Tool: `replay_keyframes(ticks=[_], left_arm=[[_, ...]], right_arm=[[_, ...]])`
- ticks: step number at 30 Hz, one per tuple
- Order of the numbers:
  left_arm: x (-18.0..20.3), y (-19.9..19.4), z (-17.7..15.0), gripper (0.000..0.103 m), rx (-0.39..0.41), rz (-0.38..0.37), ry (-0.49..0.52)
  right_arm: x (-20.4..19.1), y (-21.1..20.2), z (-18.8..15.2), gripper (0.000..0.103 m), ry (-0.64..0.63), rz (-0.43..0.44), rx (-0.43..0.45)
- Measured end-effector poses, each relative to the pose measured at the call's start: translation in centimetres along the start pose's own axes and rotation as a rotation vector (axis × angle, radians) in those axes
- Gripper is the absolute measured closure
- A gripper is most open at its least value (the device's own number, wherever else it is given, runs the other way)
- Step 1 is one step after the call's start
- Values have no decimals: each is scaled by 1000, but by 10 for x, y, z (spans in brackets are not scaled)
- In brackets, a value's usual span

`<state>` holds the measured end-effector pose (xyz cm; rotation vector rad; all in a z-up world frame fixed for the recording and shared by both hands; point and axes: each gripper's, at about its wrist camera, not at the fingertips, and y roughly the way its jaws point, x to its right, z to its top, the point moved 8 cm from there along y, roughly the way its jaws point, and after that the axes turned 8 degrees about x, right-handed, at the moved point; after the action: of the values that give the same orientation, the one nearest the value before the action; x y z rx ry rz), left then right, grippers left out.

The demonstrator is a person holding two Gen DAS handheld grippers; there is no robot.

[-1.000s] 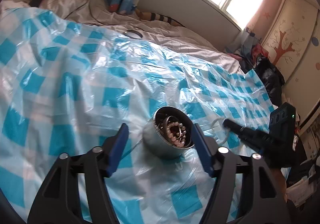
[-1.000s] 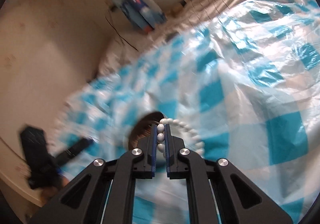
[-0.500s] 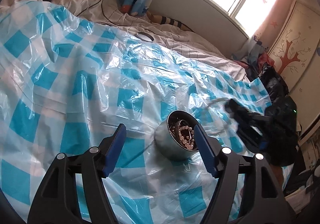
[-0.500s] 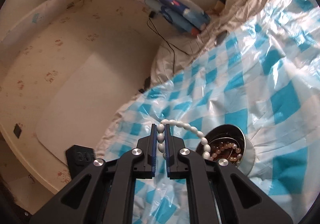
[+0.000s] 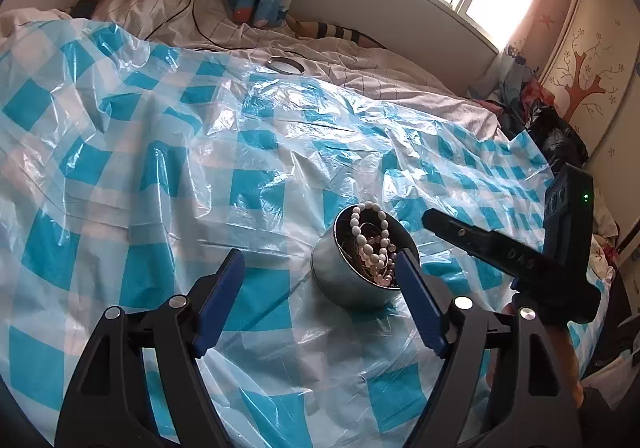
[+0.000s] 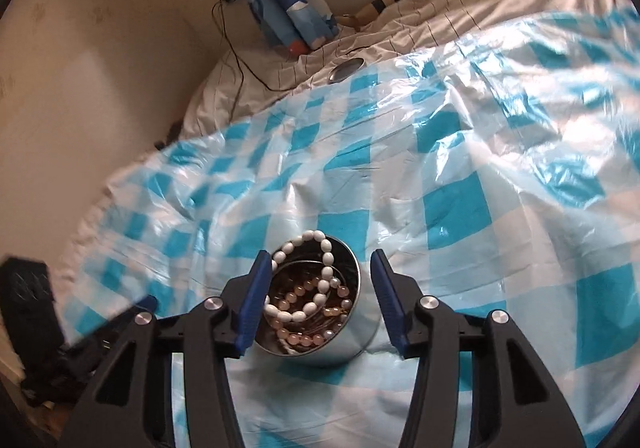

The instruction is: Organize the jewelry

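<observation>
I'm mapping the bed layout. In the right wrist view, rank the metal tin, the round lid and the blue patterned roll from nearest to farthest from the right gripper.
1. Metal tin: between the opening jaws of the right gripper.
2. Round lid: far back on the sheet.
3. Blue patterned roll: against the back wall.

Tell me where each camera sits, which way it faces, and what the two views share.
Left wrist: rides the left gripper, angled down at the metal tin on the checked plastic sheet; the right gripper crosses its right side.
Right wrist: rides the right gripper, jaws opening astride the tin.
Shared: tin, white bead bracelet, sheet.
</observation>
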<state>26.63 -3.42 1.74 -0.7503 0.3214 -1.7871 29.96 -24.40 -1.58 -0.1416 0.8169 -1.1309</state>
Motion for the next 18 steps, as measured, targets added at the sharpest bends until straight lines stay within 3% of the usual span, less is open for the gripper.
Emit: replay_keyframes(ticks=[6, 11, 18], left_arm=[[-3, -1, 1, 26, 4, 10, -9], [-4, 2, -1, 25, -3, 15, -13], [-4, 2, -1, 24, -9, 13, -11]], right_arm=[[1, 2, 1, 48, -34, -39, 29], [-33, 18, -1, 44, -195, -13, 43], [-33, 51, -27, 42, -490, -236, -61]])
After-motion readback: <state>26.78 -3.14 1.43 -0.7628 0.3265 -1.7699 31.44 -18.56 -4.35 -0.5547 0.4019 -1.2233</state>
